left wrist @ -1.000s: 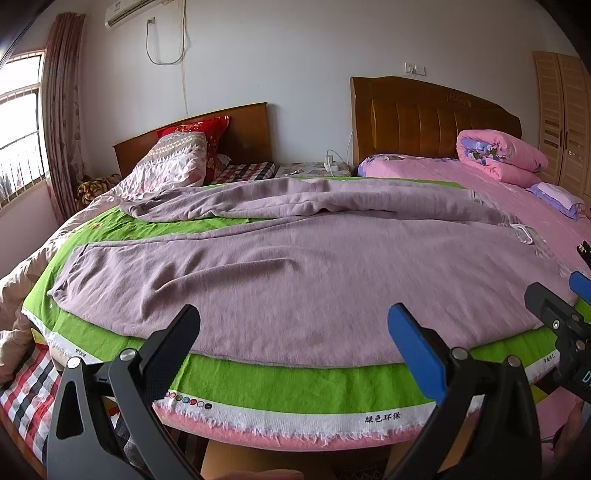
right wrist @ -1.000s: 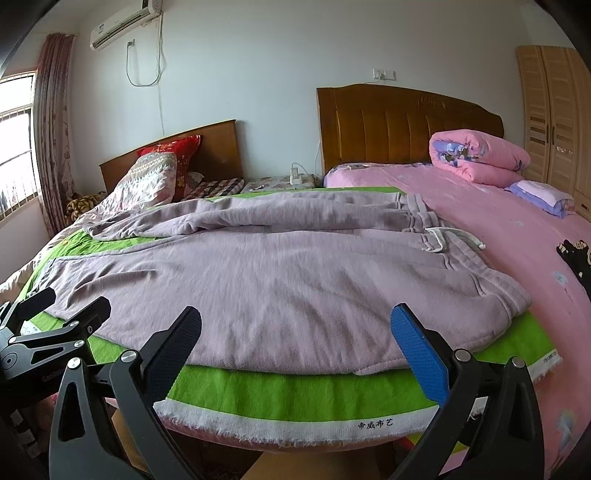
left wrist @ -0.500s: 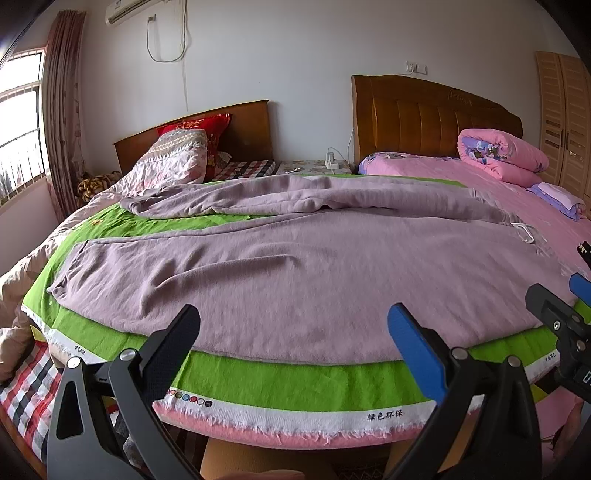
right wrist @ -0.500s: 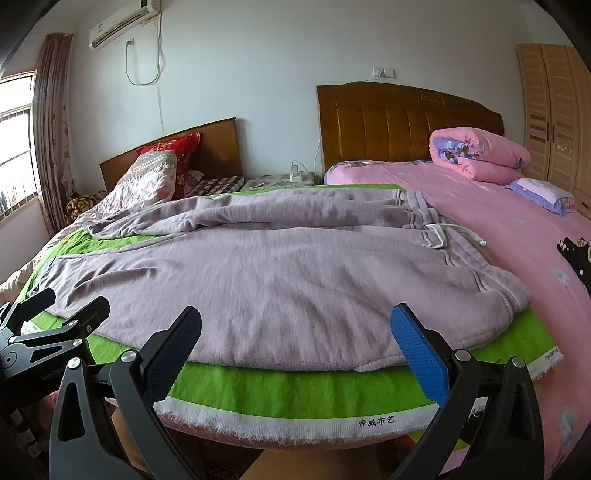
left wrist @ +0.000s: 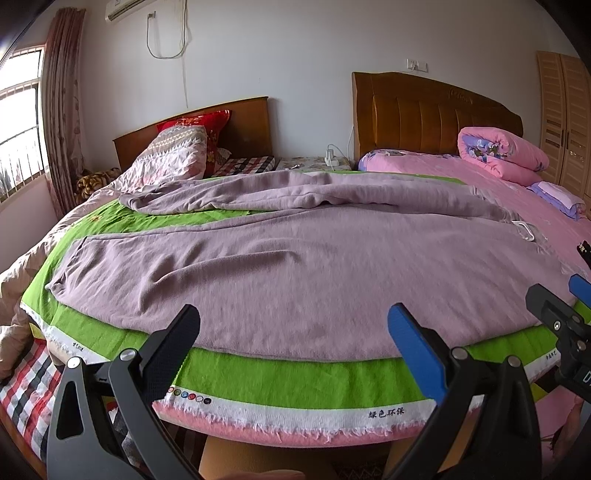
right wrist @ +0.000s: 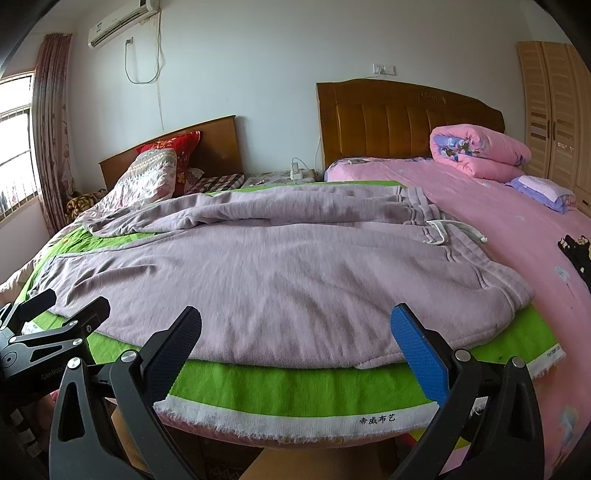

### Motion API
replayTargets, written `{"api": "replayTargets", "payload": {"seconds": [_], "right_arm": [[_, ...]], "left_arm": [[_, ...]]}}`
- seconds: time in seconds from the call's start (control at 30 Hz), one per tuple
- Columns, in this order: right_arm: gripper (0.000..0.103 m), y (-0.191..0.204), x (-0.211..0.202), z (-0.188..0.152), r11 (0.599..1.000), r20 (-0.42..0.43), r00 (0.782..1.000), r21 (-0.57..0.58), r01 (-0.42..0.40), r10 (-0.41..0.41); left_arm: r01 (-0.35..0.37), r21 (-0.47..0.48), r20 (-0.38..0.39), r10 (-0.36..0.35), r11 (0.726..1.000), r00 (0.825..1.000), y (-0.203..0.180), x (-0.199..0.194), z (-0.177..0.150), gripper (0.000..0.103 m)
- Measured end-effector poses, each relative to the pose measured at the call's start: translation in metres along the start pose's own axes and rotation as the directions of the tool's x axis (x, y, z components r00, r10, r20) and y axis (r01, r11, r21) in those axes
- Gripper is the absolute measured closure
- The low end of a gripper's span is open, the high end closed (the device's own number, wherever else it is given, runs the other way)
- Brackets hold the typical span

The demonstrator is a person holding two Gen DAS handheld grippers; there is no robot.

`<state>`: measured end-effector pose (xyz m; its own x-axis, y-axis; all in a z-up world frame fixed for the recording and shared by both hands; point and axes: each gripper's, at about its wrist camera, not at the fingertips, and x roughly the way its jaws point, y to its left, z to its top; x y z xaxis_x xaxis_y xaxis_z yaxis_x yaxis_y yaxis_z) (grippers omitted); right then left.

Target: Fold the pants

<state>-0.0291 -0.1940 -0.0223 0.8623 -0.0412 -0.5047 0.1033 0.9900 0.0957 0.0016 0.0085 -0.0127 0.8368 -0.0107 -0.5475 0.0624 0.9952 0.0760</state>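
One pants [left wrist: 295, 258], one green cloth [left wrist: 295, 380], two headboards [left wrist: 436, 114], two tools [left wrist: 293, 334].

I am working in a household bedroom. Two beds stand side by side: the nearer one at lower centre carries a green cloth [left wrist: 280, 373], and the pink-sheeted bed [right wrist: 491, 206] runs along the right of the frame. Two wooden headboards [right wrist: 402, 114] stand against the white back wall at centre. Pillows [left wrist: 173, 155] sit at centre left and a rolled pink quilt [right wrist: 476, 147] at right. A wall air conditioner [right wrist: 122, 18] is mounted upper left, above a curtained window [left wrist: 22, 122] at the left edge. A slatted wardrobe [right wrist: 557, 114] occupies the right edge
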Motion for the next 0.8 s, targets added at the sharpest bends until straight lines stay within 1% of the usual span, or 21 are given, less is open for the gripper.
{"api": "replayTargets", "payload": {"seconds": [0.6, 0.73, 0.8], "right_arm": [[0.004, 0.001, 0.002, -0.003, 1.000, -0.013, 1.000, 0.002, -0.001, 0.001], [0.004, -0.001, 0.004, -0.004, 1.000, -0.021, 1.000, 0.003, -0.001, 0.001], [0.004, -0.003, 0.006, -0.003, 1.000, -0.026, 1.000, -0.002, -0.008, 0.007]], "left_arm": [[0.007, -0.007, -0.029, -0.007, 1.000, 1.000, 0.003, 0.006, -0.002, 0.001], [0.008, -0.013, -0.046, -0.008, 1.000, 0.999, 0.004, 0.008, -0.003, 0.001], [0.025, -0.018, -0.066, -0.026, 1.000, 0.997, 0.004, 0.010, -0.003, 0.001]]}}
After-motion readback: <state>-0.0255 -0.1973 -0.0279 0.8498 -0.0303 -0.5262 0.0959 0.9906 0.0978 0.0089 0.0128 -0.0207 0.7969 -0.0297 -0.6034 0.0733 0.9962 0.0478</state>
